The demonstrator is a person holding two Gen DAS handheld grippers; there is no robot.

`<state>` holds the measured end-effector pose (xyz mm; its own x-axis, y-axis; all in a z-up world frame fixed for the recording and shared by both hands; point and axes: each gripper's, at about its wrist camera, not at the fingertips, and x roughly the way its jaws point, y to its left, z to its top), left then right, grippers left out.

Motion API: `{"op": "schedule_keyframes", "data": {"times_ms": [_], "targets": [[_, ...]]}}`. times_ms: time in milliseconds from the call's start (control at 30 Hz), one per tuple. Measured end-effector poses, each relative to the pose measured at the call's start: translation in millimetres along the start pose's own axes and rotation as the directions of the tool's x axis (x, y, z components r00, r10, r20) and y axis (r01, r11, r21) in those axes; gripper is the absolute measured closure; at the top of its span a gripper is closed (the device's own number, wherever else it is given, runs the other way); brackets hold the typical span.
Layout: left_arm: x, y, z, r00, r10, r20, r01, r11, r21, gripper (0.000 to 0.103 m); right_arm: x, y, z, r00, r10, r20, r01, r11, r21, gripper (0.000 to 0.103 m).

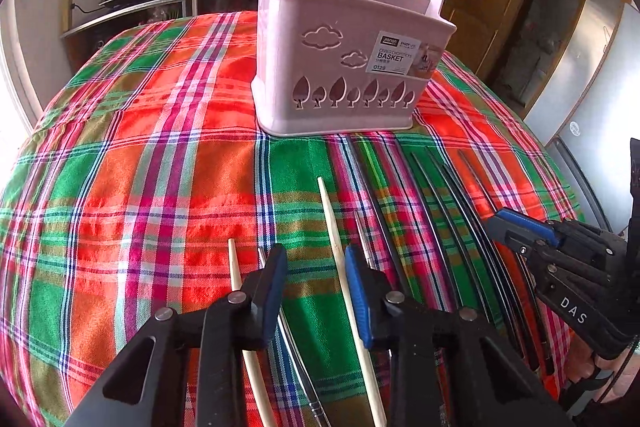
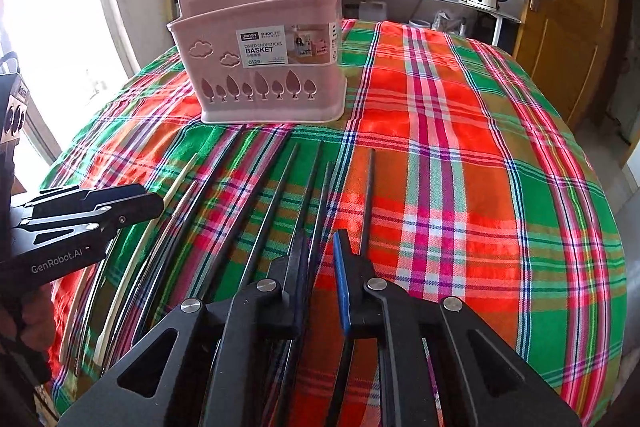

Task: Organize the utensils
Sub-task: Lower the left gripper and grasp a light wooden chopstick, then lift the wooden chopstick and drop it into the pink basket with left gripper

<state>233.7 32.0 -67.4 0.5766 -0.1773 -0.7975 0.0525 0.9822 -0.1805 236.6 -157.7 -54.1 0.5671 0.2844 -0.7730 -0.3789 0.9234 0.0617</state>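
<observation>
On the plaid cloth, the chopsticks lie side by side and point toward the pink basket, which stands upright at the far side, open at the top and divided inside. At the left, the left gripper is held low over the cloth with its jaws partly apart. A wooden chopstick and a thin metal one lie between them, and a second wooden chopstick lies just outside the left finger. Nothing is clamped. Only one stick should be closed on, near its middle, so that it stays level when lifted. Further right, the black chopsticks are fanned out. The right gripper is set among them with its jaws almost together. It cannot be told whether a black stick is pinched. The grip should be confirmed before any lift, and neighbouring sticks must not be dragged.
</observation>
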Motion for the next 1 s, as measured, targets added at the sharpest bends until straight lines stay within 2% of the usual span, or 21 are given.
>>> {"op": "schedule_keyframes", "data": {"times_ms": [300, 567, 633, 733, 767, 1000], "targets": [[10, -8, 16, 0.999, 0.014, -0.03, -0.013, 1.0, 0.027, 0.073, 17, -2, 12, 0.999, 0.009, -0.04, -0.009, 1.0, -0.006, 0.09], [23, -14, 33, 0.997, 0.056, -0.055, -0.052, 0.996, 0.075, 0.074, 29, -6, 27, 0.997, 0.014, -0.079, -0.014, 1.0, 0.002, 0.09], [25, -18, 35, 0.996, 0.077, -0.054, -0.072, 0.993, 0.095, 0.077, 32, -7, 31, 0.996, 0.014, -0.087, -0.014, 1.0, -0.002, 0.09], [27, -19, 38, 0.994, 0.104, -0.044, -0.099, 0.988, 0.116, 0.093, 35, -7, 35, 0.996, 0.01, -0.091, -0.011, 1.0, -0.012, 0.092], [27, -18, 38, 0.994, 0.103, -0.044, -0.098, 0.989, 0.113, 0.096, 37, -9, 37, 0.996, 0.009, -0.092, -0.01, 1.0, -0.012, 0.096], [4, -19, 40, 0.999, 0.04, -0.015, -0.039, 0.995, 0.09, 0.098, 19, -13, 39, 0.997, 0.052, -0.059, -0.051, 0.999, 0.015, 0.097]]}}
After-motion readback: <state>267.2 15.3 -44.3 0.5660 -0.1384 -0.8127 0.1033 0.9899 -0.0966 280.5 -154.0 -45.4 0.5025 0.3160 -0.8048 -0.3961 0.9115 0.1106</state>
